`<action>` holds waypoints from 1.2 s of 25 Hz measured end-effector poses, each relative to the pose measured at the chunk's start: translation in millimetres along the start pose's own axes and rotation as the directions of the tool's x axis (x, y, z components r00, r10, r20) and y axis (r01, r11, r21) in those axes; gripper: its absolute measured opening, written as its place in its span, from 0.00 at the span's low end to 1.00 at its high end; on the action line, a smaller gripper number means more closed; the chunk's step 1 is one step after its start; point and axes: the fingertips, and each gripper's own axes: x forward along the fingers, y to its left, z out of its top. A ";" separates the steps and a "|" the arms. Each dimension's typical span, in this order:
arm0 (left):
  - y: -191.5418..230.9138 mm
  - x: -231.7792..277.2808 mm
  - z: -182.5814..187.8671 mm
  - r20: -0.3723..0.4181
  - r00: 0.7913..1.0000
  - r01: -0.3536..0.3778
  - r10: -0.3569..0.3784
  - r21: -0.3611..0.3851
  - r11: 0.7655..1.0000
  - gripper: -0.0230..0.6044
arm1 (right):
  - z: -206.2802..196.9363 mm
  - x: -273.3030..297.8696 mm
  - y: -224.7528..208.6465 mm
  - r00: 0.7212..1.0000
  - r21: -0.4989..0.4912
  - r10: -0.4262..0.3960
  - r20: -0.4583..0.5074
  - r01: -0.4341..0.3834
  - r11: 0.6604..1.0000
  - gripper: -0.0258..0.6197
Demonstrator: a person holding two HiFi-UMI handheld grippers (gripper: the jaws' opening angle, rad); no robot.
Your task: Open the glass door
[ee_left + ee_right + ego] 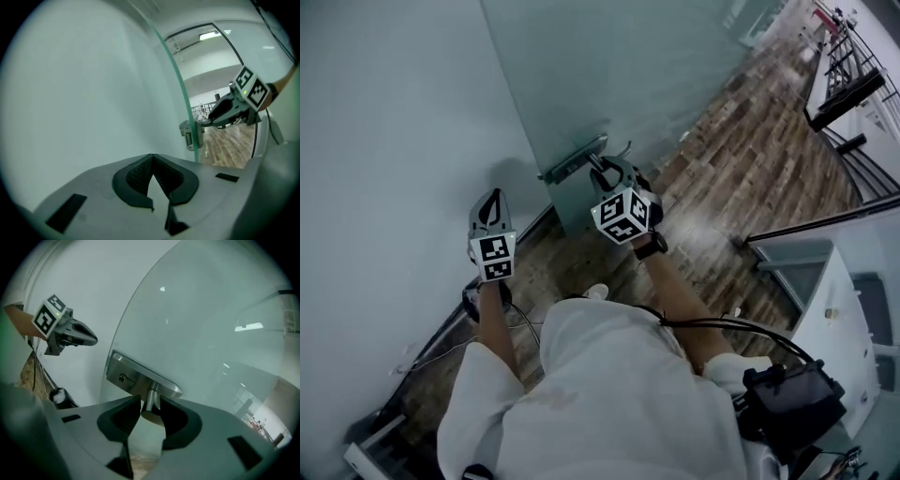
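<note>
The glass door (619,66) stands ahead, with a metal lever handle (572,157) on its near edge. My right gripper (607,167) is at that handle; in the right gripper view its jaws (149,404) stand open either side of the handle's round stem (151,394), below the lock plate (136,376). My left gripper (492,197) hangs to the left by the white wall, shut with nothing in it; its tips (151,157) meet. The left gripper view also shows the door's edge (176,75), the handle fitting (191,133) and the right gripper (229,108).
A white wall (384,122) runs along the left. Wooden floor (750,150) lies behind the glass, with a black railing (853,84) at the far right. A white cabinet (844,309) stands at the right, cables (422,352) trail along the skirting.
</note>
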 end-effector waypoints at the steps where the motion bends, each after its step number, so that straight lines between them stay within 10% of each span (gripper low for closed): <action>1: -6.0 -7.4 -0.3 0.011 1.000 0.008 -0.008 -0.032 0.999 0.04 | 0.7 4.5 -0.1 1.000 -0.015 -0.009 -0.002 0.009 1.000 0.21; 16: -25.6 -36.8 21.7 0.068 0.990 0.126 -0.120 -0.098 0.987 0.04 | 63.5 62.7 -8.5 0.998 0.067 -0.010 0.062 0.006 0.998 0.21; 22: -62.2 -27.9 61.3 0.153 0.970 0.205 -0.189 -0.096 0.974 0.04 | 40.9 21.0 -15.2 0.973 0.342 -0.110 0.203 0.035 0.939 0.21; 26: -107.2 -19.0 92.9 0.242 0.923 0.320 -0.300 -0.044 0.947 0.04 | -10.5 -47.1 -16.0 0.971 0.497 -0.209 0.118 0.124 0.859 0.16; 30: -181.3 -1.4 144.6 0.317 0.823 0.512 -0.471 -0.056 0.857 0.04 | -63.9 -132.2 -63.1 0.920 0.588 -0.389 -0.040 0.337 0.735 0.11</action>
